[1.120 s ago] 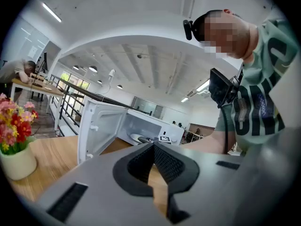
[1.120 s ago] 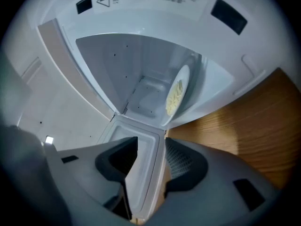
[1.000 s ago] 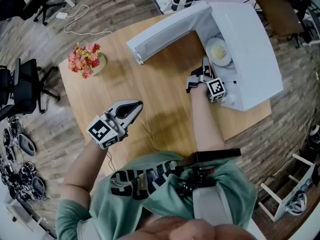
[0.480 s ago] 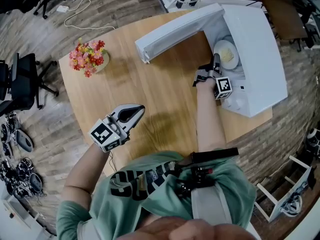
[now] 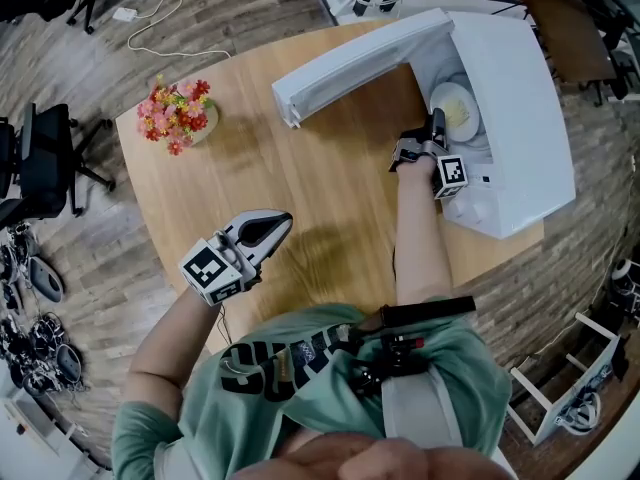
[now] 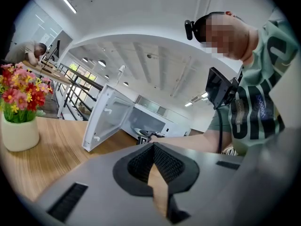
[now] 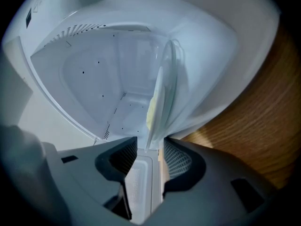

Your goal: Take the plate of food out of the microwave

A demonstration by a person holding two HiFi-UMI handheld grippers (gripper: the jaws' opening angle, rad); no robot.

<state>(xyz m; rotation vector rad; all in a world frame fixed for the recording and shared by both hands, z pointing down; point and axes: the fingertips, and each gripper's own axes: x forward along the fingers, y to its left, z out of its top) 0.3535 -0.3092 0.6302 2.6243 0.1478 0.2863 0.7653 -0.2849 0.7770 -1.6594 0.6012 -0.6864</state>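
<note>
At the open microwave (image 5: 520,78) by the table's (image 5: 300,168) right edge, the right gripper (image 7: 150,147) has its jaws apart astride the near rim of the plate of food (image 7: 157,98), which sits inside, likely ready to pinch. Left gripper (image 6: 152,147) idles over the near edge, closed, empty.

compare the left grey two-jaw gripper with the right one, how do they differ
The left gripper's jaws are together and empty; the right gripper's jaws are apart, with the rim of the white plate between them. The left gripper hangs over the wooden table; the right gripper reaches into the open white microwave. Both share the same grey build.
</note>
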